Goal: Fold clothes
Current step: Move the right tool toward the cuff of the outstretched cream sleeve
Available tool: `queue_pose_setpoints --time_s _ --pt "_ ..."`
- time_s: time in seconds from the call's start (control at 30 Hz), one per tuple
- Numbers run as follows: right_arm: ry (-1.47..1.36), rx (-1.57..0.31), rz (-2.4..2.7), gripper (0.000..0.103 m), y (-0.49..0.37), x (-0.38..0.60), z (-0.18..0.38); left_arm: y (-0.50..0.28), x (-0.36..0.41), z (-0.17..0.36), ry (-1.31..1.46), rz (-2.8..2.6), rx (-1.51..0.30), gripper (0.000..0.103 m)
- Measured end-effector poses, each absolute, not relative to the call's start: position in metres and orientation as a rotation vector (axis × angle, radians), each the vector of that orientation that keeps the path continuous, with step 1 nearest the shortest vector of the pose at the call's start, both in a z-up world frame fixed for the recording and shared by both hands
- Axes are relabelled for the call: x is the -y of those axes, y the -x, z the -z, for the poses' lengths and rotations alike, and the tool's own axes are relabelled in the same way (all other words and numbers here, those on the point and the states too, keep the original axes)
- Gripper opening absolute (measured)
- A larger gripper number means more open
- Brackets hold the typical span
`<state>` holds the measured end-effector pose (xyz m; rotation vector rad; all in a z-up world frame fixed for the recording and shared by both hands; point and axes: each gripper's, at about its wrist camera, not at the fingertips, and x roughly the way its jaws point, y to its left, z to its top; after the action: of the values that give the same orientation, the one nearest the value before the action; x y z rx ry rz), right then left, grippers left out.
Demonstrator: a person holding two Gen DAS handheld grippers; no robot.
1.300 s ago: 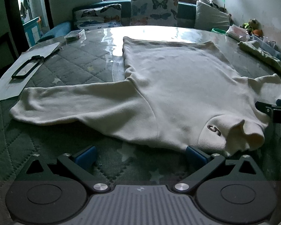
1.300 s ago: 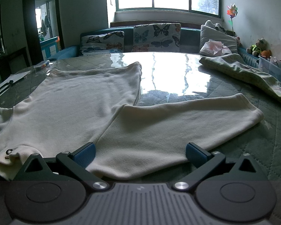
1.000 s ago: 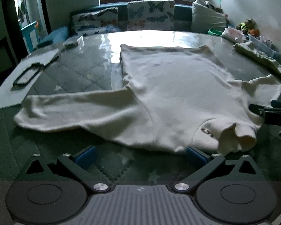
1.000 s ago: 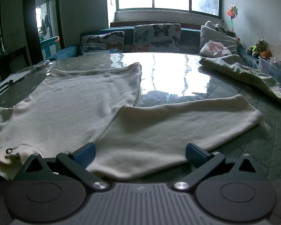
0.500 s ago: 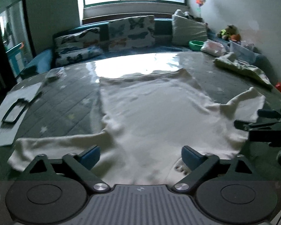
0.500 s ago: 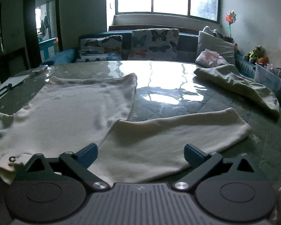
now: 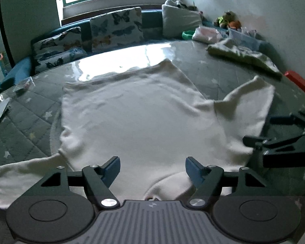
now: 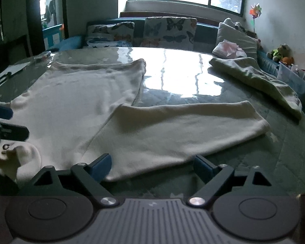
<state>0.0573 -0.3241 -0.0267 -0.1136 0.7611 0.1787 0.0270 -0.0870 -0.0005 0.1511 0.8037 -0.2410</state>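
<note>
A cream sweater (image 7: 140, 118) lies spread flat on the glossy quilted table (image 8: 284, 152), hem toward the window, both sleeves stretched out sideways, its collar bunched at the near edge.

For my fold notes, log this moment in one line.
sweater flat on table | left tongs closing over collar, ungripped | right tongs closing at sleeve edge, ungripped

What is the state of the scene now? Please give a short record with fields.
garment: cream sweater, spread flat on the table, sleeves out to both sides
surface: quilted green table cover
left gripper: jaws closing, over the neckline, not yet pressing
right gripper: jaws closing, at the near edge of a sleeve
other cloth: pale green garment, far right
</note>
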Motion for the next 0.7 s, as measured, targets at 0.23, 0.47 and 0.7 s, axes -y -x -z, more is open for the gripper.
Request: queue_pose_setpoints --time_s 0.23,0.47,0.7 --pt "0.101 -0.728 -0.179 0.090 -0.055 0.326 0.010 -0.037 0.097 0.001 -0.174 0.246 -0.831 0.077" --pt "0.093 -0.738 -0.189 0.095 -0.056 0.323 0.010 -0.028 0.100 -0.005 -0.176 0.254 -0.819 0.081" --pt "0.072 -0.740 -0.172 0.098 -0.050 0.328 0.008 -0.042 0.110 -0.024 -0.181 0.252 -0.799 0.093"
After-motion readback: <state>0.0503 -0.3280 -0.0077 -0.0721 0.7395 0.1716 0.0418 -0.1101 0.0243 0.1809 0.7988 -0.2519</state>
